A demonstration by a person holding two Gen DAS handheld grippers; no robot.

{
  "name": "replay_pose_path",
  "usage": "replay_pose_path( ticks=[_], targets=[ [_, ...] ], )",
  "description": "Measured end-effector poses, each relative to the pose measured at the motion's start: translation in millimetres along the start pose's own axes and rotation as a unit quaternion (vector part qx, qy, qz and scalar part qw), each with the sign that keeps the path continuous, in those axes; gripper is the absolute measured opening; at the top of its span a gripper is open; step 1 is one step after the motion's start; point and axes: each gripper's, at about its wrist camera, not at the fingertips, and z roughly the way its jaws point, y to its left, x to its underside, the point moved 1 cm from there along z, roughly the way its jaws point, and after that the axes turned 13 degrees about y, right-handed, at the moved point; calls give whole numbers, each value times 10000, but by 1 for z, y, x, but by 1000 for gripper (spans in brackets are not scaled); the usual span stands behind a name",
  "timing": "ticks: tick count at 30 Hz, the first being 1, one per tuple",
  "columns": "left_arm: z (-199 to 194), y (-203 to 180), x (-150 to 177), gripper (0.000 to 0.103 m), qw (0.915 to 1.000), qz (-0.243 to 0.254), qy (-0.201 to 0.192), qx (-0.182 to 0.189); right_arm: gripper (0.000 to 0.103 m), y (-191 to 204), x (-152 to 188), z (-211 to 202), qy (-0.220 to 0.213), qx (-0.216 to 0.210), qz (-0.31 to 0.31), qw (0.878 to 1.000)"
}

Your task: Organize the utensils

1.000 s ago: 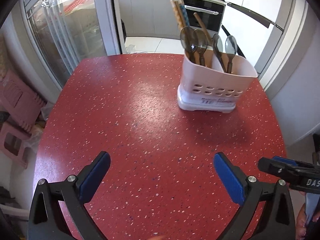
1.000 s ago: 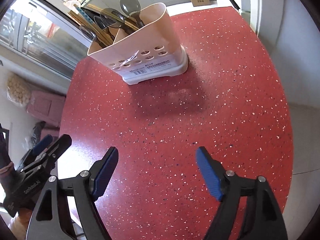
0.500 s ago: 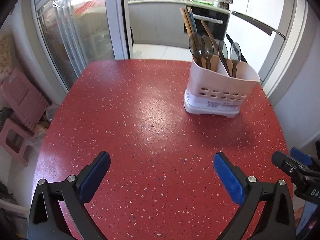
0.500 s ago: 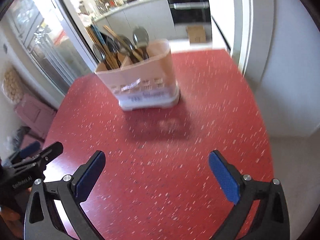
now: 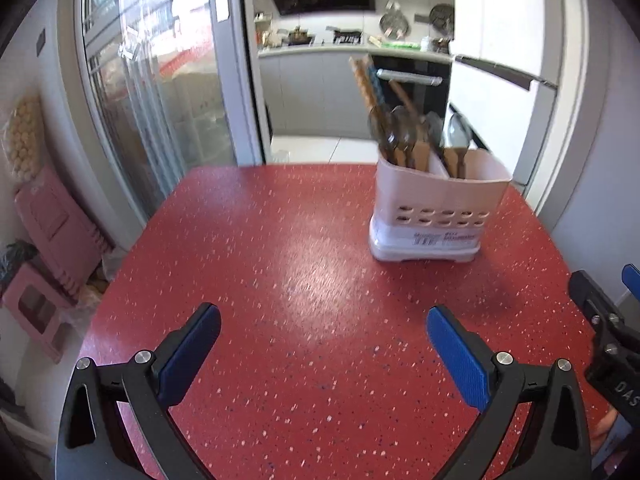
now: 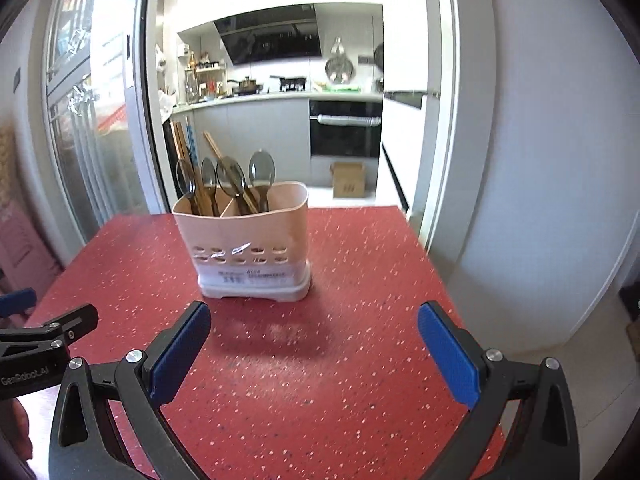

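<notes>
Pale pink plastic utensil caddy with a perforated lower band and white base (image 6: pixel 244 240) stands upright on the red speckled tabletop (image 6: pixel 360 360), ahead of the right gripper (image 6: pixel 314 344) and slightly to its left; from the left gripper (image 5: pixel 324 344) it sits ahead and to the right (image 5: pixel 436 208), well apart from both. A divider splits it into compartments. Inside: four grey-bowled spoons with wooden handles (image 6: pixel 228 176) standing bowl-up, plus a bunch of long wooden chopsticks, one blue-patterned (image 6: pixel 186 148), leaning toward the far-left corner. Which compartment each spoon sits in is hard to tell, likely two per side.

Right gripper: released, blue pads (image 6: pixel 448 360) spread wide, nothing between them, only bare tabletop. Left gripper: also released, pads (image 5: pixel 456 356) wide apart, empty. Each gripper shows at the edge of the other's view.

Versus a second ago: the right view has tipped up from looking down on the caddy to a more level look at its front, and the right jaws are wider. The left view has tilted up too, with more of the kitchen doorway (image 5: pixel 320 80) showing. Caddy and contents unchanged.
</notes>
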Motion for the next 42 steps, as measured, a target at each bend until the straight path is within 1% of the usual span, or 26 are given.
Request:
replay_pose_path(
  ticks=[3, 5, 11, 15, 24, 42],
  targets=[
    [-3, -3, 2, 103, 9996, 65, -257, 32, 103, 4, 2, 3, -63, 71, -86, 9999],
    [-2, -4, 1, 103, 9995, 45, -307, 43, 103, 6, 4, 3, -87, 96, -71, 9999],
    [3, -2, -1, 103, 9993, -112, -315, 160, 103, 7, 5, 4, -204, 97, 7, 9997],
    [4, -3, 0, 103, 9993, -85, -301, 198, 103, 6, 6, 5, -205, 105, 61, 9997],
    [6, -3, 1, 103, 9994, -74, -256, 213, 103, 4, 6, 5, -219, 95, 85, 9997],
    [4, -2, 1, 103, 9992, -87, -322, 208, 103, 7, 2, 4, -271, 81, 47, 9996]
  ],
)
